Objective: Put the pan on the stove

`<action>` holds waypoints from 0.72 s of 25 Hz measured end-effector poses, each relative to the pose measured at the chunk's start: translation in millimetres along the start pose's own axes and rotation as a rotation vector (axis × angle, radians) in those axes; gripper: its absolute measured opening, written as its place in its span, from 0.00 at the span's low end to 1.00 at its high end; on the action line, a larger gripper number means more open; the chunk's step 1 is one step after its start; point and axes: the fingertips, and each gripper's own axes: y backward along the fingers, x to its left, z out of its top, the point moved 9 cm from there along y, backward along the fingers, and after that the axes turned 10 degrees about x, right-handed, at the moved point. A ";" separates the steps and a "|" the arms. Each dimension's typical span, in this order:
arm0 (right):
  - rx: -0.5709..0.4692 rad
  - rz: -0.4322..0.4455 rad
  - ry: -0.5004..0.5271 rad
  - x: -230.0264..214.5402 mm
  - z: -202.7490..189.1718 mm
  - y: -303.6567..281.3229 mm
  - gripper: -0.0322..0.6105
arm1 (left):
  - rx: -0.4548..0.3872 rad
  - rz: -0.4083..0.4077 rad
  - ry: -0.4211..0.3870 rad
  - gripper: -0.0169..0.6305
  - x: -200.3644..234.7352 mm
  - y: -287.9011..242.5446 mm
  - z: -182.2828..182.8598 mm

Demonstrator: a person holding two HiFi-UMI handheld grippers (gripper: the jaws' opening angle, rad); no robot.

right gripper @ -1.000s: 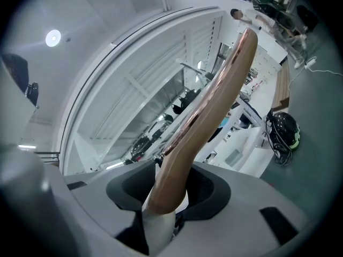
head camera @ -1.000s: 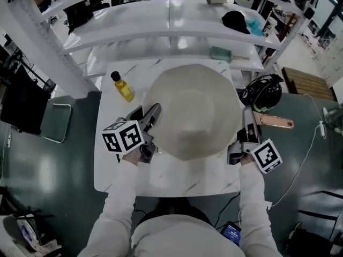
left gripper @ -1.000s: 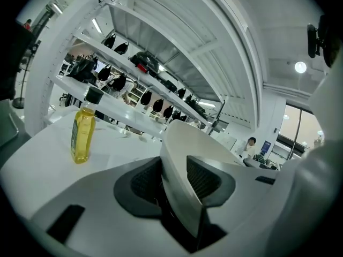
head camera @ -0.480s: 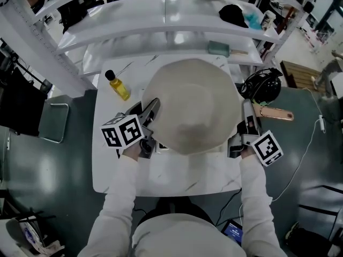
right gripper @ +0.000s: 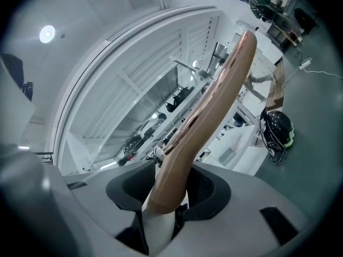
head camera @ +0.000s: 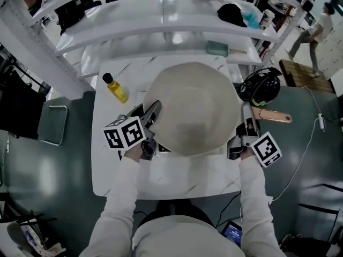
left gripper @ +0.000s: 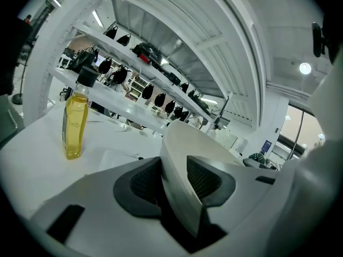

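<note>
A wide cream pan point(head camera: 192, 108) hangs over the white marble table point(head camera: 112, 165), carried by both grippers. In the head view my left gripper point(head camera: 151, 113) is at its left edge. Its jaws are shut on the pan's rim point(left gripper: 185, 154), seen close up in the left gripper view point(left gripper: 176, 183). My right gripper point(head camera: 245, 126) is shut on the pan's copper-coloured handle point(head camera: 274, 116), which runs up between the pads point(right gripper: 214, 100) in the right gripper view point(right gripper: 170, 189). A dark flat thing point(head camera: 136, 111) peeks out under the pan's left side; the pan hides the rest.
A yellow oil bottle point(head camera: 116, 89) stands at the table's back left, also in the left gripper view point(left gripper: 75, 121). White shelves point(head camera: 161, 23) rise behind the table, with a green box point(head camera: 217, 48) on one. A black headset point(head camera: 261, 88) lies to the right and a person point(head camera: 316, 25) walks far right.
The pan and both grippers have sunk a little toward the table. Both grips look the same as before.
</note>
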 end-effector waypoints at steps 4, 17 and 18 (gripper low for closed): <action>0.005 -0.008 0.022 -3.5 1.3 -1.5 0.32 | -0.002 -0.009 0.012 0.27 1.3 -2.5 -1.5; 0.010 -0.010 -0.005 -10.1 -1.1 -4.4 0.33 | -0.010 -0.039 0.040 0.31 1.1 -5.3 2.8; 0.010 -0.002 -0.011 -9.2 -1.6 -5.1 0.33 | -0.011 -0.038 0.038 0.31 0.8 -5.1 3.5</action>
